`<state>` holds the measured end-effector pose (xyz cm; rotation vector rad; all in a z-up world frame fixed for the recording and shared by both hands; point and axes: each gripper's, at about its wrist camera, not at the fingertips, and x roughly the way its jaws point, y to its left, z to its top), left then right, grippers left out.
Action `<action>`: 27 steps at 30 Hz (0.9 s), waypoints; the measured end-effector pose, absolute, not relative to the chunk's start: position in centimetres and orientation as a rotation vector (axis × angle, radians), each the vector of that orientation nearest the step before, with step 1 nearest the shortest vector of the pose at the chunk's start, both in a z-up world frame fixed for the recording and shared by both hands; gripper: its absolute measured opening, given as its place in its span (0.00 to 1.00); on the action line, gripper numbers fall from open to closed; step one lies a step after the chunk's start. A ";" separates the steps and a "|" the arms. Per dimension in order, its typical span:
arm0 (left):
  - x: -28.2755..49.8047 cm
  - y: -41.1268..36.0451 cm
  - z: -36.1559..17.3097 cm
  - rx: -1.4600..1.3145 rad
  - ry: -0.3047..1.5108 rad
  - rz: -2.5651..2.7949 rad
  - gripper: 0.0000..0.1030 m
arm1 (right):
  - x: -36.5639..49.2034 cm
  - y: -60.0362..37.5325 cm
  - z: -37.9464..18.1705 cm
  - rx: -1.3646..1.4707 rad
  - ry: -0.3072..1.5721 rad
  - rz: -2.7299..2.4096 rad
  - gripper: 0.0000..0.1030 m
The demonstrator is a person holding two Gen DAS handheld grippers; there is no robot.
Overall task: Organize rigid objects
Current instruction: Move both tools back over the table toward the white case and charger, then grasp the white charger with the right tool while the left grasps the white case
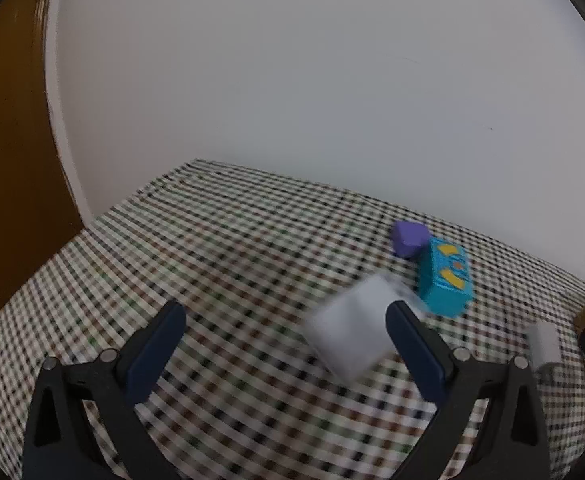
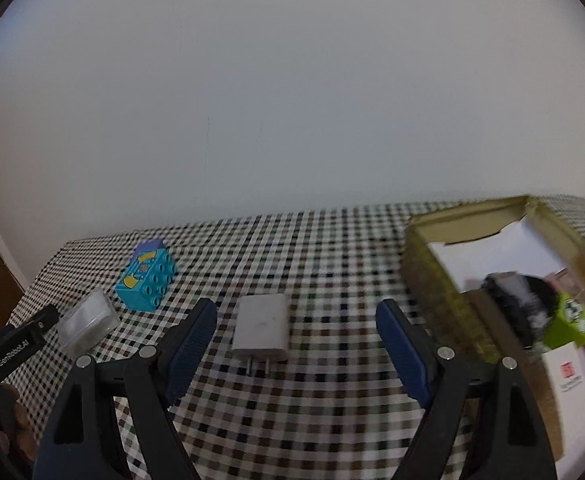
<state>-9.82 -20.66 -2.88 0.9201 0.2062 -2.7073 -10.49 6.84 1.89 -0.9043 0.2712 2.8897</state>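
Checked cloth in black, white and brown covers the surface [image 1: 220,264] in both views. In the left wrist view the left gripper [image 1: 284,344] has its jaws released and spread wide with nothing between them; just past the right finger a blurred clear plastic case [image 1: 348,332] lies right of centre, its contents too smeared to make out. Behind it, toward the right, stands a turquoise toy building block with yellow markings [image 1: 446,280], and a purple block [image 1: 408,238] touches its far end. At the right edge a white shape and a dark gripper part are cut off by the frame.

In the right wrist view the right gripper [image 2: 296,340] is also released and wide, grasping nothing. A white plug-in charger adapter [image 2: 261,328] lies flat at lower centre of the frame, ahead of the fingers and between their lines, prongs toward the camera. The olive cardboard box [image 2: 432,276] fills the right side, partly cut off; inside sit a blurred black-and-white object, a green block and a red one, none clear. At the lower left, the other gripper's tip is beside the clear case.
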 end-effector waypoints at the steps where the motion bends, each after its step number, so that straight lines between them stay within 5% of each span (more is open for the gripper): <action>1: -9.9 -21.0 -2.8 0.911 0.198 -2.699 0.98 | -10.9 6.7 1.7 -0.927 0.276 2.888 0.81; 9: -10.0 -24.1 -2.6 0.902 0.329 -2.692 0.98 | -13.7 4.2 0.3 -1.138 0.174 2.818 0.81; 14: -11.1 -21.7 -3.2 0.973 0.184 -2.773 0.98 | -14.1 3.5 -0.3 -1.214 0.118 2.775 0.81; 22: -12.2 -17.7 -4.2 1.151 -0.104 -2.858 0.99 | -14.0 3.5 -1.1 -1.306 0.129 2.750 0.73; 27: -12.5 -18.2 -5.0 1.256 -0.085 -2.840 0.99 | -13.1 2.5 -1.0 -1.318 0.050 2.781 0.56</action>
